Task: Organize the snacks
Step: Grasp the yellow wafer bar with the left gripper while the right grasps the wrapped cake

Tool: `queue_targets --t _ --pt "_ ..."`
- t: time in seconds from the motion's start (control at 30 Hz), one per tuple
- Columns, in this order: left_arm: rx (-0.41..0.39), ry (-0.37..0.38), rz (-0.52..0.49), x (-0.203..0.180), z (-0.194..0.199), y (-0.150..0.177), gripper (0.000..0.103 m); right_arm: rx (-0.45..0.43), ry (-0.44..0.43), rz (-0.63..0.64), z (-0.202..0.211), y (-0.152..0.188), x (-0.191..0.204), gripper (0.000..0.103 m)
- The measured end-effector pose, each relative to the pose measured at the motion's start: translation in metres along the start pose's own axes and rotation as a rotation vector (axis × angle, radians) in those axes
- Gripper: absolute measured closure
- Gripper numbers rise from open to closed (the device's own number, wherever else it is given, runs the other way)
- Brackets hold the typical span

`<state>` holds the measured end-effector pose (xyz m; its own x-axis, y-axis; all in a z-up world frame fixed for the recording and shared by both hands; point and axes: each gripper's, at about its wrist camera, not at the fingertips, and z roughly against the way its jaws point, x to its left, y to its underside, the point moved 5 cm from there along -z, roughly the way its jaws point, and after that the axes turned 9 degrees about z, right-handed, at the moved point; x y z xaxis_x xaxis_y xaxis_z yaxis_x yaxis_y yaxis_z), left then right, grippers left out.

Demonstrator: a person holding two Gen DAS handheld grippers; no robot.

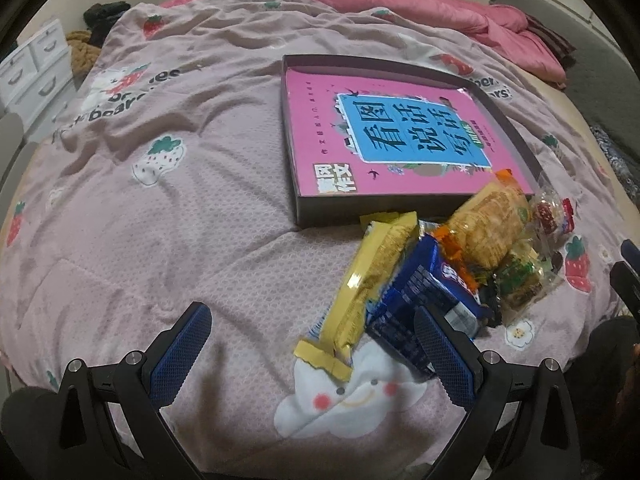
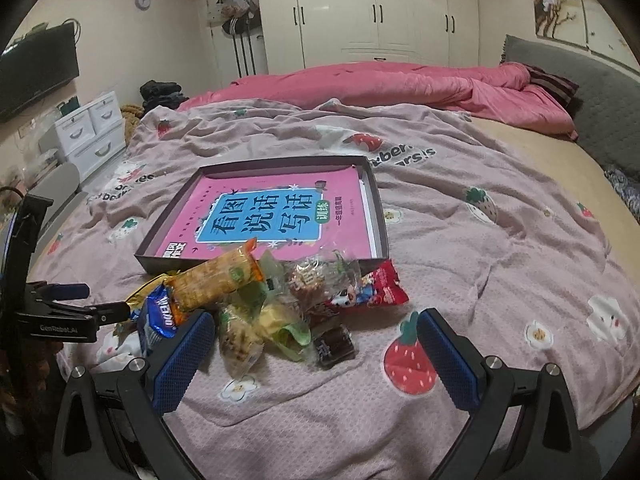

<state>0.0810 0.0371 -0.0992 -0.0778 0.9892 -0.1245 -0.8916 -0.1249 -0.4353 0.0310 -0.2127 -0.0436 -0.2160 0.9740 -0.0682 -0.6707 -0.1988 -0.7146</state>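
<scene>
A: Where are the snacks?

B: A heap of wrapped snacks (image 2: 260,300) lies on a pink strawberry-print blanket (image 2: 500,264), touching the near wall of a shallow dark cardboard tray (image 2: 384,220). Inside the tray lies a pink book with a blue title panel (image 2: 264,220) in large Chinese characters.

A: Which way do they point?

B: A long yellow foil packet (image 1: 372,280) runs from the left gripper (image 1: 316,360) towards the tray. A blue Oreo pack (image 1: 416,300) lies beside it. An orange-ended cracker sleeve (image 2: 220,280) slants up towards the tray.

A: The grippers?

B: Left gripper and right gripper (image 2: 316,356) both hover with fingers spread apart, holding nothing
</scene>
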Motion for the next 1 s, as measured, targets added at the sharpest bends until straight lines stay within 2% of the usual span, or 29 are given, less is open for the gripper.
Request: queue_targets --t 0.27,0.43,0.5,0.6,0.63,0.67,0.7,0.9,1.0 --pt "0.015 0.035 0.003 0.001 -0.010 -0.007 0.003 0.043 0.063 0.124 -0.040 -0.012 -0.001 0.001" --pt "0.034 0.060 -0.010 -0.005 -0.018 -0.011 0.008 0.079 0.074 0.165 -0.062 -0.012 -0.005 0.006" --pt "0.038 0.069 -0.012 -0.006 -0.022 -0.012 0.010 0.088 0.072 0.167 -0.067 -0.012 -0.006 0.011" --pt "0.044 0.077 -0.007 -0.006 -0.026 -0.015 0.018 0.085 0.065 0.182 -0.070 -0.012 -0.004 0.013" --pt "0.049 0.079 -0.006 -0.006 -0.028 -0.016 0.026 0.084 0.064 0.187 -0.072 -0.012 -0.003 0.014" --pt "0.063 0.082 -0.008 -0.007 -0.031 -0.016 0.034 0.084 0.059 0.192 -0.074 -0.012 -0.002 0.016" --pt "0.077 0.092 -0.008 -0.007 -0.034 -0.016 0.035 0.088 0.053 0.197 -0.075 -0.012 -0.001 0.019" --pt "0.082 0.101 -0.035 -0.016 -0.040 -0.015 0.038 0.097 0.011 0.223 -0.085 -0.013 0.007 0.038" --pt "0.087 0.106 -0.038 -0.017 -0.043 -0.016 0.038 0.089 -0.001 0.221 -0.086 -0.015 0.007 0.042"
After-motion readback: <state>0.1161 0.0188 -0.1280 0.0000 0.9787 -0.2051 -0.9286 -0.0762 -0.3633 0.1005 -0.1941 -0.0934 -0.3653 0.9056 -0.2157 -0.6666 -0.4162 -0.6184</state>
